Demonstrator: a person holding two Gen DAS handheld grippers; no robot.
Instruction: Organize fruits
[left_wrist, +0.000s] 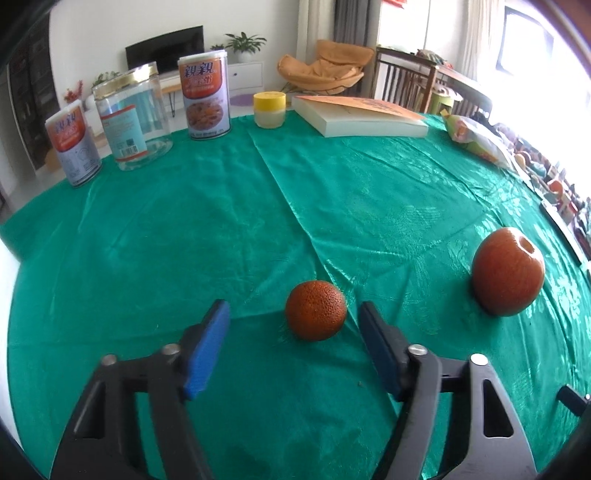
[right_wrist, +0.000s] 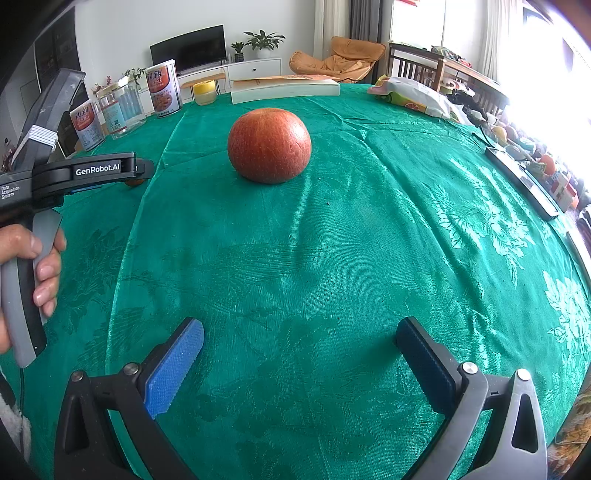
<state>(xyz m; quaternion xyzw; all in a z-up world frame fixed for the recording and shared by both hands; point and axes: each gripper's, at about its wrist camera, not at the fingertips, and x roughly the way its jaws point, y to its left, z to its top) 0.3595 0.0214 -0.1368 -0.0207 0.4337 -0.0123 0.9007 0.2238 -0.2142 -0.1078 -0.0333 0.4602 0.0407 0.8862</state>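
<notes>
Sitting on the green-clothed bench (left_wrist: 184, 229), a small orange (left_wrist: 316, 310) lies just ahead of the left tool (left_wrist: 293, 314), a little right of the midline between its blue pads (left_wrist: 207, 347). The pads stand apart with clear cloth on both sides of the fruit; neither touches it. The orange is near-round, so no long axis shows, and its stem end cannot be made out.

A larger orange (left_wrist: 508, 271) rests well to the right of the small one, with its dimpled end tilted up and toward the right edge of the left wrist view. In the right wrist view the same large orange (right_wrist: 269, 144) looks slightly flattened, wider than tall, its dimple hidden.

The right tool (right_wrist: 299, 341) hovers over bare cloth with its pads wide apart and nothing between them; the large fruit lies well ahead of it. A hand (right_wrist: 33, 273) grips the left tool's handle at the left edge of that view.

Along the far edge stand two printed cans (left_wrist: 204, 96), a clear jar (left_wrist: 131, 116), a yellow-lidded pot (left_wrist: 269, 109), a book (left_wrist: 360, 116) and a plastic packet (left_wrist: 476, 138). The middle of the cloth is open, while clutter lines the right edge.
</notes>
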